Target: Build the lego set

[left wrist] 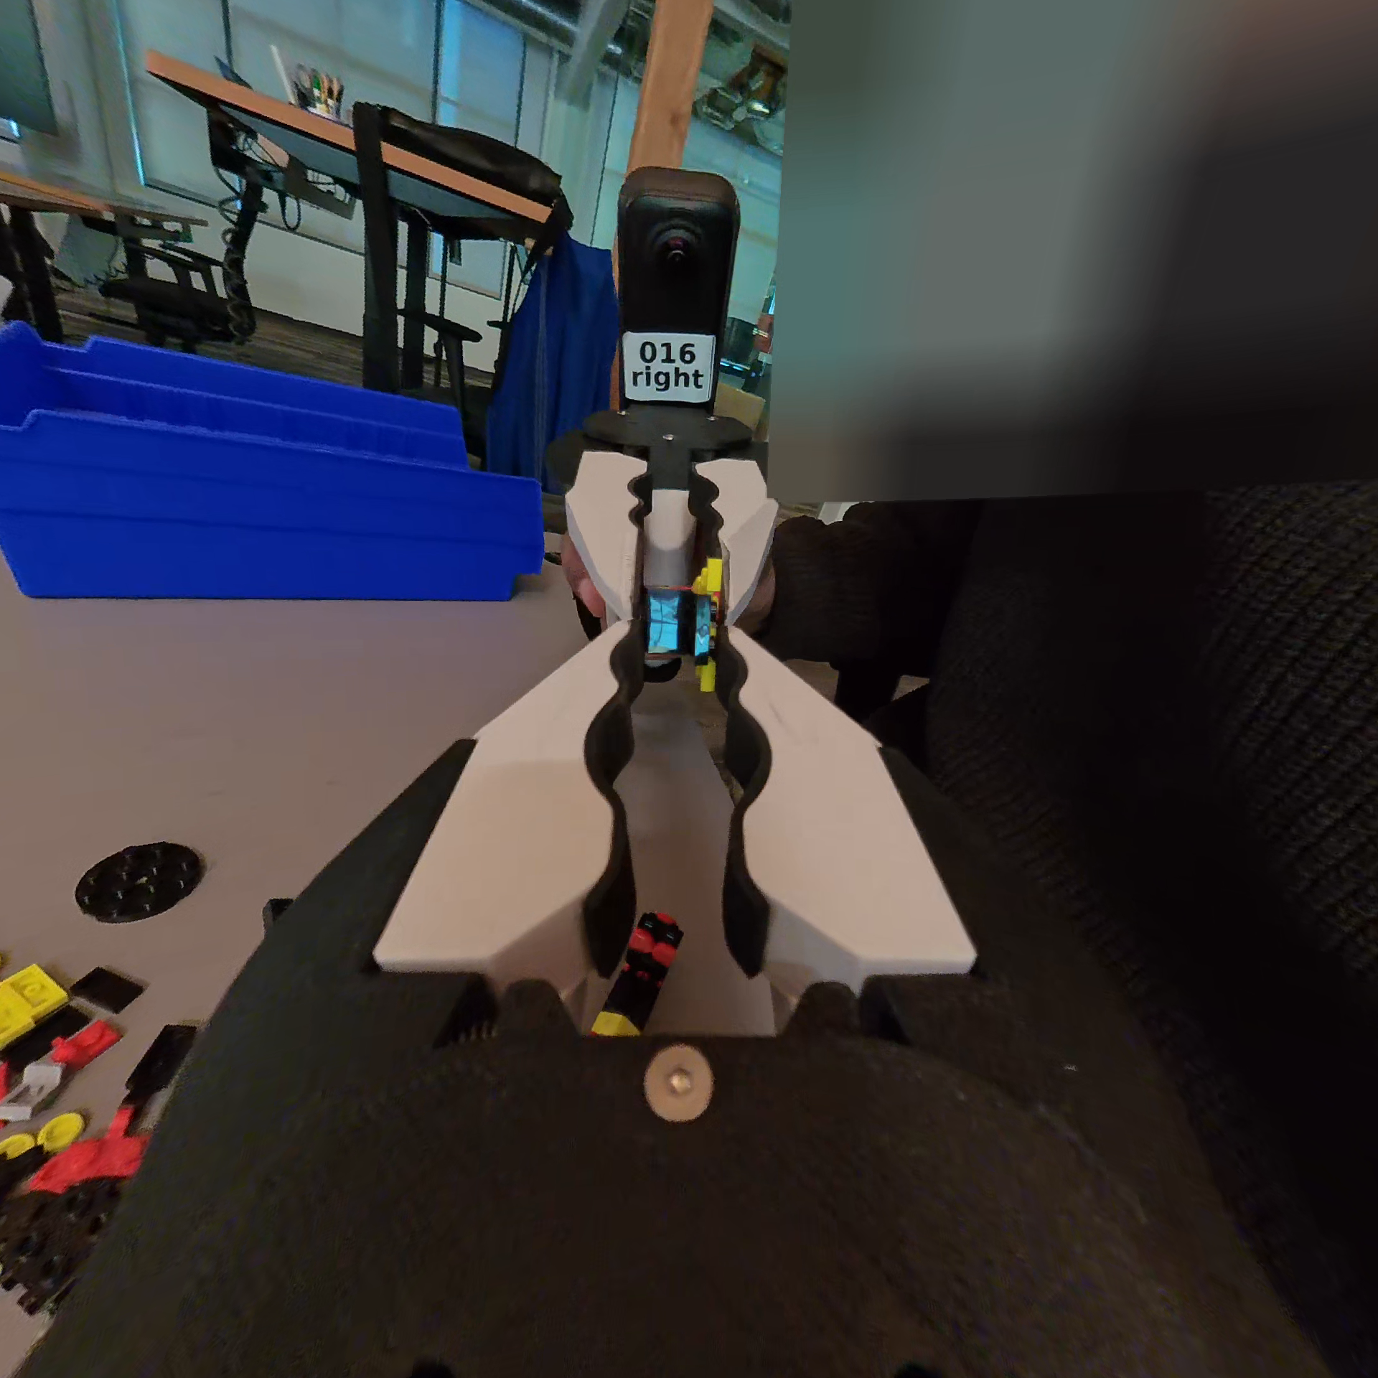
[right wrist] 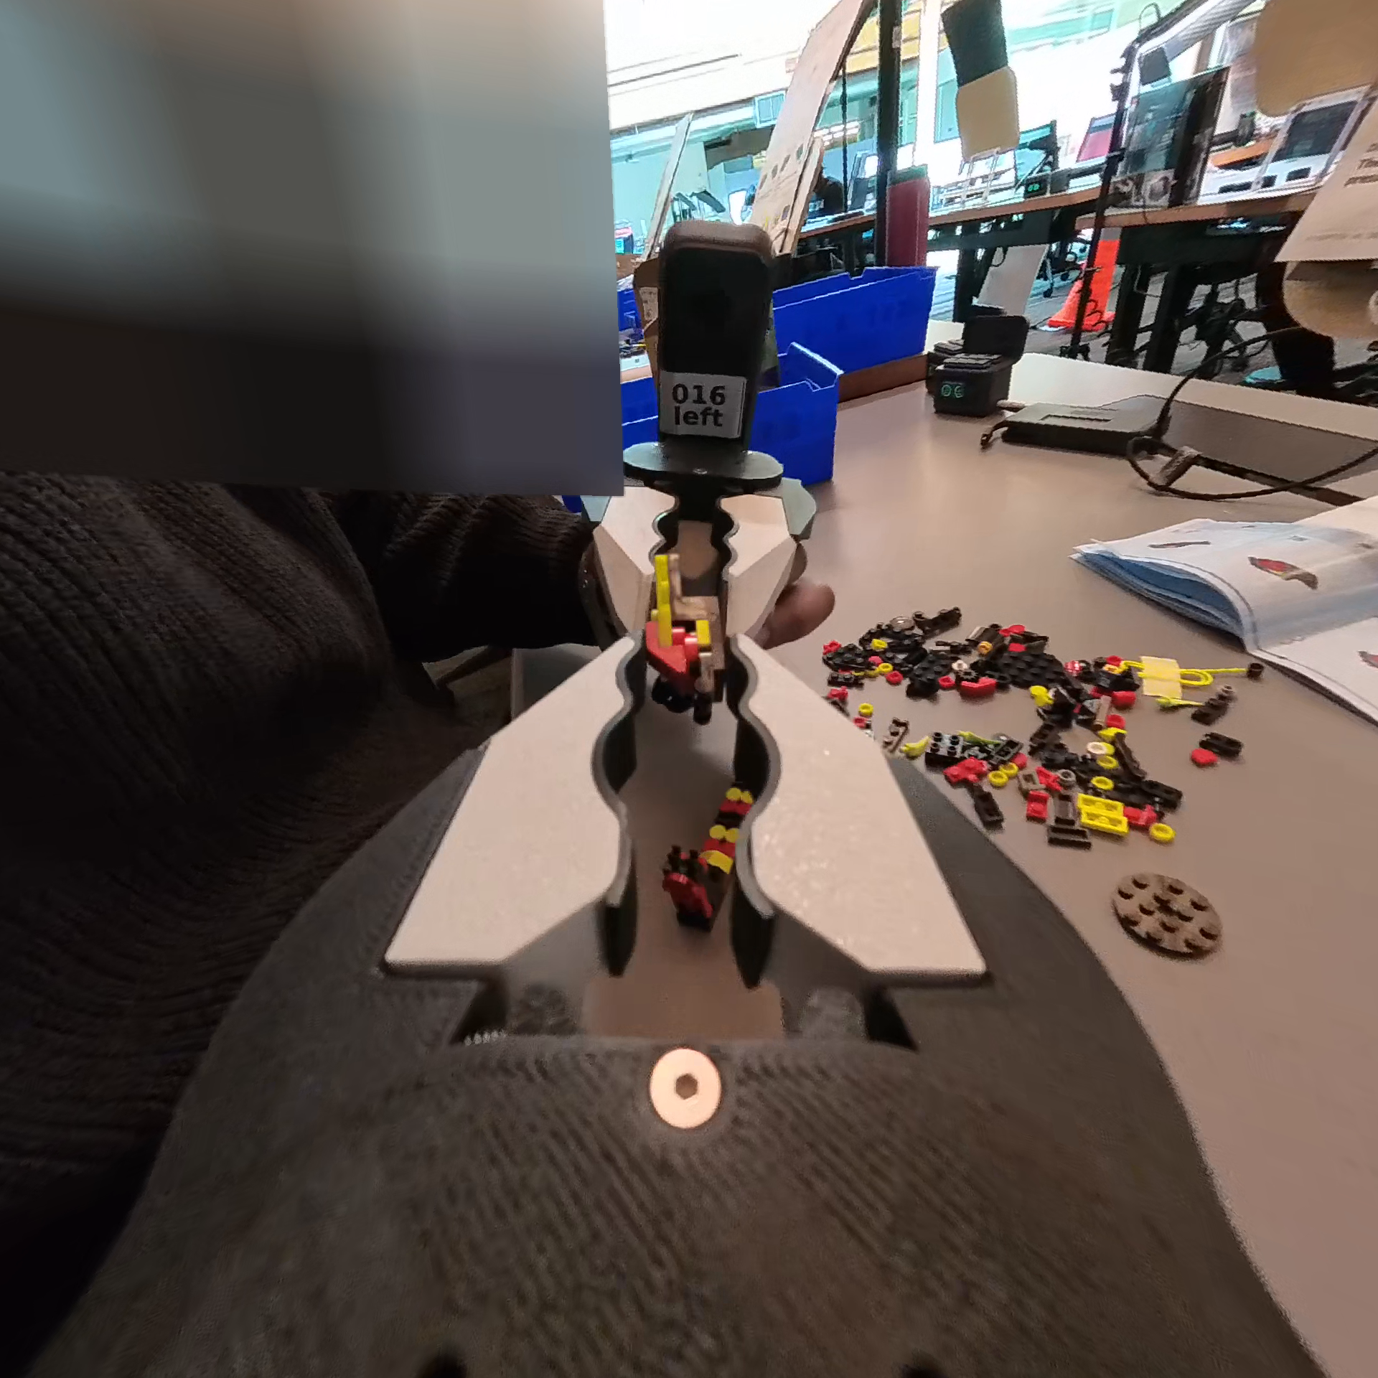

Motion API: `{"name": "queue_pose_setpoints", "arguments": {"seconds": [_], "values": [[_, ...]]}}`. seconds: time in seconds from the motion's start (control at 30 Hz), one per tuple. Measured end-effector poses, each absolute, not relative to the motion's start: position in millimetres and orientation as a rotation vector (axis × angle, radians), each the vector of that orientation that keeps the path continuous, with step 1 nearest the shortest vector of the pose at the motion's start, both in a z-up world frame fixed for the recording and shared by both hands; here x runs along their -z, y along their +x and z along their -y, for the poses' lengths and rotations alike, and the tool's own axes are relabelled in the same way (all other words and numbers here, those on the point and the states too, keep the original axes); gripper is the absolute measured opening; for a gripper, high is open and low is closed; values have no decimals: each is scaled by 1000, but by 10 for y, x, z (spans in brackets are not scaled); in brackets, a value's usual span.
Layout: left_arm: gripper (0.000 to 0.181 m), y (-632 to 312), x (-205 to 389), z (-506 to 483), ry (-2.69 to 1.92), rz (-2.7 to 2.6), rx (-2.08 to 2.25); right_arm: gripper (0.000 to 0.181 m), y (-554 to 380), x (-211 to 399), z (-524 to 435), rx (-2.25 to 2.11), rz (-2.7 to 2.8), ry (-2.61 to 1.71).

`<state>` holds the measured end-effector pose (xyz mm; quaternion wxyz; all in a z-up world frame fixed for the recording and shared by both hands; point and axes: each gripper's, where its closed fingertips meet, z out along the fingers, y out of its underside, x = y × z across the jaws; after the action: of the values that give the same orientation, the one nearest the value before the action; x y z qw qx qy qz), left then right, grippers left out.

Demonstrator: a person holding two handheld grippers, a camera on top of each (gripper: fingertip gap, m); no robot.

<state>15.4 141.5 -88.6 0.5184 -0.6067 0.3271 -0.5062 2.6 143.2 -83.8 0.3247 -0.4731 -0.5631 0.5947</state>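
Two grippers tip to tip above the grey table [left wrist: 298,746], sharing one small lego assembly [left wrist: 682,626] of red, yellow, black and clear blue parts. Left gripper [left wrist: 675,656] closed down on the near end of it; right gripper [right wrist: 682,671] pinching the opposite end. Hard to tell from either wrist view which pair of fingers bears the load, so best treated as shared.

Probably a press-fit or a handover in mid-air. To do it well:

- Keep both tools on one line, with no twist between them, or risk popping a plate loose.
- Squeeze straight along the stud axis, slowly, and stop at the click.
- Hold one side rigid as the anvil; move only the other.
- Release one grip only after confirming a firm hold in the other.
- Stay over the table, not beyond its edge, for the sake of any dropped part.

Directly below, lying flat: a finished strip of red, black and yellow bricks [right wrist: 716,842]. Off to the side: loose pieces [right wrist: 1044,716], a round black plate [right wrist: 1167,923] and the open instruction booklet [right wrist: 1230,589].
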Motion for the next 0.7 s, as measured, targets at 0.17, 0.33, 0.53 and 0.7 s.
{"name": "queue_pose_setpoints", "arguments": {"seconds": [0.17,0.33,0.53,0.7], "values": [[17,157,882,-1402,-1453,-787,1232,19,30,839,-1418,-1520,1512,-1242],[16,166,876,-1390,-1451,-793,1234,18,45,843,-1399,-1500,1554,-1269],[16,155,890,-1396,-1458,-784,1247,18,38,863,-1399,-1481,1569,-1268],[16,153,883,-1399,-1463,-784,1267,18,49,817,-1403,-1512,1510,-1190]]}}
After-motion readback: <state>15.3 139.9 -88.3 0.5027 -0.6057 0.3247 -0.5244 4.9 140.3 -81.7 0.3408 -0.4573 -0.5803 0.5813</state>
